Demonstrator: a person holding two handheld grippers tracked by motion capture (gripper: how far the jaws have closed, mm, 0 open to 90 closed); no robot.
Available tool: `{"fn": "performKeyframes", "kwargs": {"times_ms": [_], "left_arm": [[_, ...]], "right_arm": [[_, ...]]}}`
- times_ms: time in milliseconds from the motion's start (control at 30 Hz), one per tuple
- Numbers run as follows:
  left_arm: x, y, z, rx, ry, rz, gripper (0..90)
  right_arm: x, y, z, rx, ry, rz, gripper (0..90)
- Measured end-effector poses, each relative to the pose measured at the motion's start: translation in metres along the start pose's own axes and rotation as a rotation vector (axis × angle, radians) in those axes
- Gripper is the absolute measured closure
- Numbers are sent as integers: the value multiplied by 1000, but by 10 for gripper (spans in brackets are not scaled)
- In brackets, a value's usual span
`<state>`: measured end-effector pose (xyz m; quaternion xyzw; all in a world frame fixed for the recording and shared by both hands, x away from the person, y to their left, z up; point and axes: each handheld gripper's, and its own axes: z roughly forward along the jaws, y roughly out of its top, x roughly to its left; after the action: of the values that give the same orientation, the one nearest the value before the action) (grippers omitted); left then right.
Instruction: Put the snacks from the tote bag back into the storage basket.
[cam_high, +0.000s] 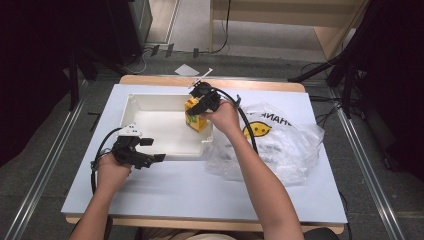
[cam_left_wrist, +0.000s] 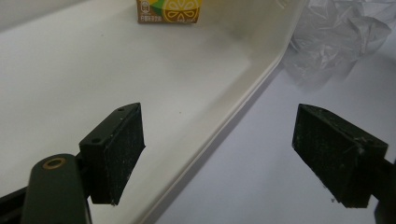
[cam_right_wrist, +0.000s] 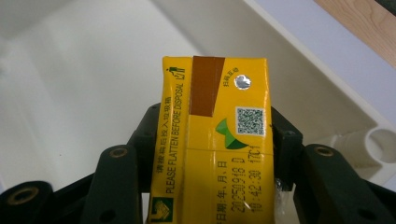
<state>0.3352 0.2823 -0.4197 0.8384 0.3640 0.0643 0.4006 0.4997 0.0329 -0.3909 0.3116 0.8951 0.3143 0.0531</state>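
Both jaws of my right gripper (cam_high: 200, 102) clamp the yellow juice carton (cam_right_wrist: 215, 140) by its sides, upright over the white bin's (cam_high: 150, 117) right end, probably for placing. My left gripper (cam_left_wrist: 233, 154) gapes empty astride its near rim.

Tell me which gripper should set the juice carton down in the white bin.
Right. The right gripper is shut on the juice carton over the white bin. The left gripper is open at the bin's near rim.
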Motion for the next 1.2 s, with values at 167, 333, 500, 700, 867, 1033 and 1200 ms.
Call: {"fn": "performKeyframes", "kwargs": {"times_ms": [167,333,500,700,867,1033,1200], "left_arm": [[0,0,0,4,-1,0,177],[0,0,0,2,2,2,177],[-1,0,0,-4,1,7,177],[0,0,0,-1,2,3,177],[0,0,0,-3,1,-2,177],[0,0,0,1,0,2,177],[-1,0,0,1,1,3,177]], "right_arm": [[1,1,0,11,4,-1,507],[3,2,-2,3,22,15,477],[7,5,-8,4,22,4,464],[6,7,-25,-20,38,24,501],[10,10,-40,-19,17,16,522],[13,10,-54,-52,51,33,571],[19,9,-61,-59,65,15,623]]}}
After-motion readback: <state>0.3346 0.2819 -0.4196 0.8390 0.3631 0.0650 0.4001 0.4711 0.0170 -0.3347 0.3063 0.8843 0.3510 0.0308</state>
